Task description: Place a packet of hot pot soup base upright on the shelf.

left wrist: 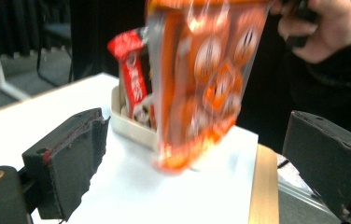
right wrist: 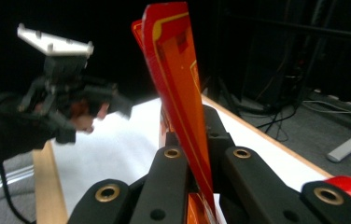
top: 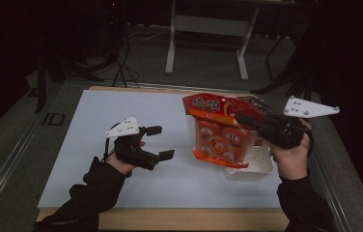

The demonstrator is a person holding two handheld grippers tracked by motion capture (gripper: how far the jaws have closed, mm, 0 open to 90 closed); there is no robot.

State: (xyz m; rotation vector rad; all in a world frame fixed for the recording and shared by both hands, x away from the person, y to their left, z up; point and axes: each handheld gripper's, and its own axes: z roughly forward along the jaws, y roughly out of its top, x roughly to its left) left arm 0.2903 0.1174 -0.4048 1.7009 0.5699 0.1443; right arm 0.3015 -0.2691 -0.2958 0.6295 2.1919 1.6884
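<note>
Right hand-held gripper (top: 247,120) clamps the orange plastic snack bag (top: 218,133) hanging upright above the white tray (top: 261,166), right of the spread-jawed left hand-held gripper (top: 162,142).

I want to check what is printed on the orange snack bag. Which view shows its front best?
The high view: the orange snack bag faces the camera whole and sharp, hanging from the right claw above the white tray. The left gripper view shows its front blurred, top cut off. The right gripper view shows just its pinched edge.

Floor marking (top: 54,119) beside table: reads "ID". Print on orange snack bag (top: 216,137) and red packet (left wrist: 134,79): too blurred to read.
</note>
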